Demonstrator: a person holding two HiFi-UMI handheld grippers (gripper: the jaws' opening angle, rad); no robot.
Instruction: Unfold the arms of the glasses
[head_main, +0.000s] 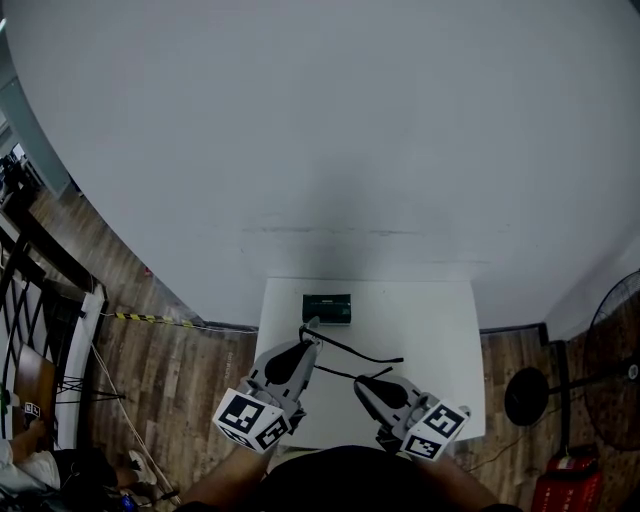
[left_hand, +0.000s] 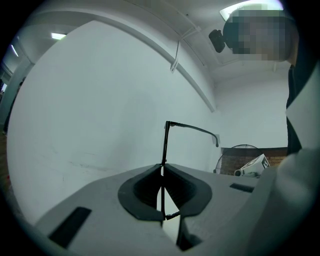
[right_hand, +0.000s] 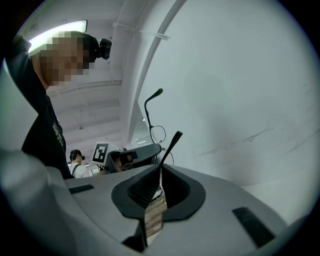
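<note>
Thin black glasses (head_main: 352, 350) hang in the air above the white table (head_main: 440, 330), held between both grippers. My left gripper (head_main: 311, 338) is shut on the frame's edge (left_hand: 164, 145); from that corner one arm (left_hand: 195, 129) stands out to the right, unfolded. My right gripper (head_main: 359, 383) is shut on the other arm near its tip (right_hand: 173, 142). A small tag (right_hand: 154, 216) hangs down between its jaws. In the right gripper view a lens (right_hand: 157, 134) and the far arm (right_hand: 150, 102) show beyond the jaws, with the left gripper (right_hand: 150, 149) by them.
A dark green glasses case (head_main: 327, 308) lies at the table's far edge. A standing fan (head_main: 615, 345) and a red object (head_main: 560, 485) are on the wooden floor to the right. A black railing (head_main: 35, 300) is at the left. Another person (right_hand: 76, 162) stands in the background.
</note>
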